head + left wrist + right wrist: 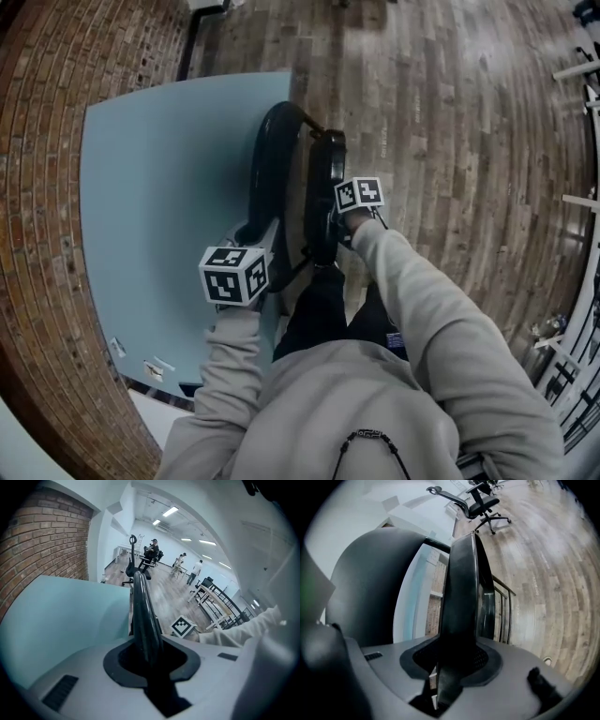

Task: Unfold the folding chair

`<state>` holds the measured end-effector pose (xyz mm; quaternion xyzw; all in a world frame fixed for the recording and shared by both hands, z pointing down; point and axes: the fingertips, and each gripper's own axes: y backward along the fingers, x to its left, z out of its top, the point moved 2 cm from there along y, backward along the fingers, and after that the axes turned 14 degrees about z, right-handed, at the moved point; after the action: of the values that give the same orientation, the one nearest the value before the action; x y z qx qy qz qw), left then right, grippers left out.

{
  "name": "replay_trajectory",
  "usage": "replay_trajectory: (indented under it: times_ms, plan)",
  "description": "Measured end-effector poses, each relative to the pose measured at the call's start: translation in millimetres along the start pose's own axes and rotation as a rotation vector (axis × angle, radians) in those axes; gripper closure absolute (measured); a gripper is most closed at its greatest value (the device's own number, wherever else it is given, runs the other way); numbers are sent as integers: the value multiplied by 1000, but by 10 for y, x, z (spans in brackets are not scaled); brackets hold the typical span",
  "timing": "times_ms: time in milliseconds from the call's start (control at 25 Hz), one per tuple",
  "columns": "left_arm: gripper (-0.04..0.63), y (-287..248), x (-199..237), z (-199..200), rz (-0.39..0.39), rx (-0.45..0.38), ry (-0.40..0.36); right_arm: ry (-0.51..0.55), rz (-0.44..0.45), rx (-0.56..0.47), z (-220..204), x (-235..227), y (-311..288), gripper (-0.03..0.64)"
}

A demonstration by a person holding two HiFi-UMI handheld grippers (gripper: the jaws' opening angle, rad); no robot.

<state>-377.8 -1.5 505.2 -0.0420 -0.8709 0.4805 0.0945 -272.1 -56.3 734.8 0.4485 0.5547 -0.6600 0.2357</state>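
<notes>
Now, folding chair [272, 164] between both jaws.

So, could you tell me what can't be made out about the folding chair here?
- Head view: the folding chair's legs, hidden under its own top and the sleeves.
- Head view: how the left gripper and right gripper hold it, covered by their marker cubes.
- Left gripper view: distant people, too small.

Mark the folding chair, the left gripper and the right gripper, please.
folding chair [270, 150]: head view, top of its black backrest.
left gripper [146, 651]: left gripper view, between its jaws, on the chair's frame.
right gripper [457, 660]: right gripper view, between its jaws, on the seat edge.
</notes>
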Motion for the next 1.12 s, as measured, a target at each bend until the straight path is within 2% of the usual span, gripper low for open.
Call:
replay_trajectory:
  times_ms: [160, 440, 800, 880, 1000, 1120]
  plan:
    - [511, -69, -213, -34, -13, 8, 0, -19, 93, 38, -91, -390, 462, 488]
    - [511, -234, -678, -121, -32, 27, -12, -8, 267, 21, -222, -1112, 1137, 488]
    - [511, -603, -1365, -281, -55, 23, 0, 12, 471, -37, -371, -2299, 1890, 479]
    - [508, -667, -1501, -309, -73, 19, 24, 11, 512, -47, -433, -2545, 1998, 479]
    - [506, -799, -1598, -389, -91, 13, 82, -21, 522, -43, -525, -3034, 2141, 479]
    - [508, -909, -1555, -479, -86, 28, 118, -40, 626, -61, -605, -3351, 2195, 479]
